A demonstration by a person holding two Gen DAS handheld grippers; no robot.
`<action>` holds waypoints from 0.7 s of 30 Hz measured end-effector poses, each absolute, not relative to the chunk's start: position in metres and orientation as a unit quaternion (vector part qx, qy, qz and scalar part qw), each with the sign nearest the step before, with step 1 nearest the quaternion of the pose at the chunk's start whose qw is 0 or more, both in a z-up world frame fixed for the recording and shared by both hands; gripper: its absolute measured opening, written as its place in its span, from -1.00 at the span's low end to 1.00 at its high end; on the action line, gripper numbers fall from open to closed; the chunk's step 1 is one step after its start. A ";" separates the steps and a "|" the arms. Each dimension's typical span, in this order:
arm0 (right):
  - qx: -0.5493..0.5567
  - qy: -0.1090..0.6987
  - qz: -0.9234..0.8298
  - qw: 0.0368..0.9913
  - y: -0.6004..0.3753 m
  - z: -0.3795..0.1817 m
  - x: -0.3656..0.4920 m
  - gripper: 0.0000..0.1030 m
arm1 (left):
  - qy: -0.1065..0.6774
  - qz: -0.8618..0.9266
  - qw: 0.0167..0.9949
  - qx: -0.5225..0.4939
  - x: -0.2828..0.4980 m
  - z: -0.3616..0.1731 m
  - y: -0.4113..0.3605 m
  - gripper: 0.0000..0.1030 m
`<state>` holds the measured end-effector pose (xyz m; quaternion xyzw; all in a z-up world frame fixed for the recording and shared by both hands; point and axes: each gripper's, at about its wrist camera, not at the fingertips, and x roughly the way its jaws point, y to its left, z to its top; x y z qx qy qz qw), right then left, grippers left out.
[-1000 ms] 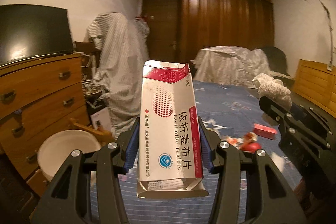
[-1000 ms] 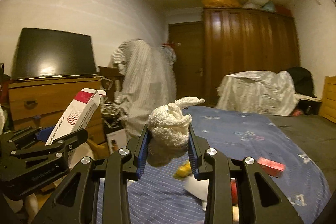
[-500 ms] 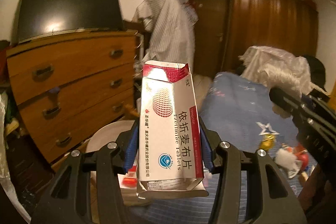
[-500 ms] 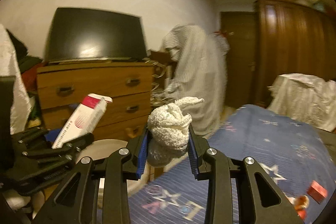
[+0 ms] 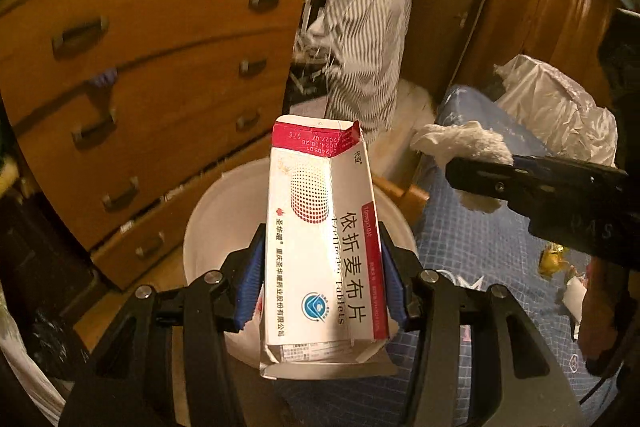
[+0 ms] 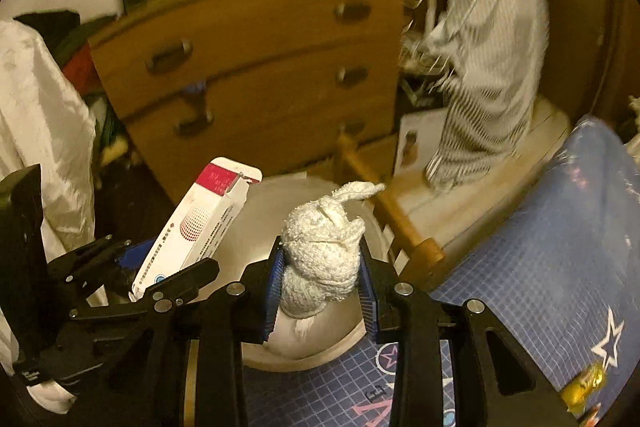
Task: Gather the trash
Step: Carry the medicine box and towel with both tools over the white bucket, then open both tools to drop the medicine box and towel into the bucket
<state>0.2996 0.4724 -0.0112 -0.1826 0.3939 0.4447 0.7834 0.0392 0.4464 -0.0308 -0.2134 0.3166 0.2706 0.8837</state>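
The empty tablet box point(image 5: 324, 247) is clamped upright between the blue pads of the left tongs point(image 5: 322, 279), and the crumpled white tissue wad point(image 6: 322, 247) is pinched in the right tongs point(image 6: 320, 291); half a second ago both pairs of tongs still looked across the room at the dresser and the bed, and now they have swung round and tipped down so that the white bin point(image 5: 208, 227) fills the space behind each load. Judging from that, the carry is nearly over and the drop is the step at hand: the box sits over the bin's mouth in the left view, while the wad hangs over the near part of the rim in the right view, close to the corner of the blue bed point(image 6: 560, 267). Room is tight around the bin, with the drawer fronts of the wooden dresser point(image 5: 160, 87) close on its far side, a wooden bed rail point(image 6: 392, 219) running along its right edge, and the two tongs side by side, so releases should probably come one after the other. More litter, including a gold wrapper point(image 6: 586, 383), is left on the bed's near edge
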 end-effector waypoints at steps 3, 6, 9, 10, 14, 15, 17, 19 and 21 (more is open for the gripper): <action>-0.192 0.428 0.454 0.757 0.485 -0.033 0.313 -0.33 | 0.335 0.270 0.874 -0.226 0.045 -0.046 0.459 -0.05; -0.202 0.446 0.456 0.743 0.486 -0.049 0.324 -0.33 | 0.347 0.277 0.864 -0.236 0.044 -0.059 0.473 -0.05; -0.208 0.451 0.454 0.740 0.493 -0.056 0.335 -0.33 | 0.352 0.288 0.857 -0.242 0.041 -0.067 0.484 -0.05; -0.207 0.452 0.454 0.740 0.485 -0.054 0.337 -0.33 | 0.353 0.292 0.855 -0.243 0.039 -0.068 0.487 -0.05; -0.206 0.453 0.449 0.741 0.480 -0.055 0.347 -0.33 | 0.353 0.305 0.848 -0.250 0.032 -0.072 0.497 -0.05; -0.206 0.454 0.449 0.741 0.480 -0.055 0.349 -0.33 | 0.353 0.307 0.847 -0.252 0.031 -0.072 0.499 -0.05; -0.206 0.455 0.450 0.741 0.477 -0.054 0.352 -0.33 | 0.352 0.308 0.846 -0.255 0.030 -0.074 0.502 -0.05; -0.207 0.455 0.452 0.739 0.478 -0.055 0.351 -0.33 | 0.354 0.306 0.847 -0.253 0.031 -0.075 0.500 -0.05; -0.210 0.454 0.453 0.738 0.479 -0.055 0.351 -0.33 | 0.356 0.304 0.847 -0.253 0.032 -0.076 0.500 -0.05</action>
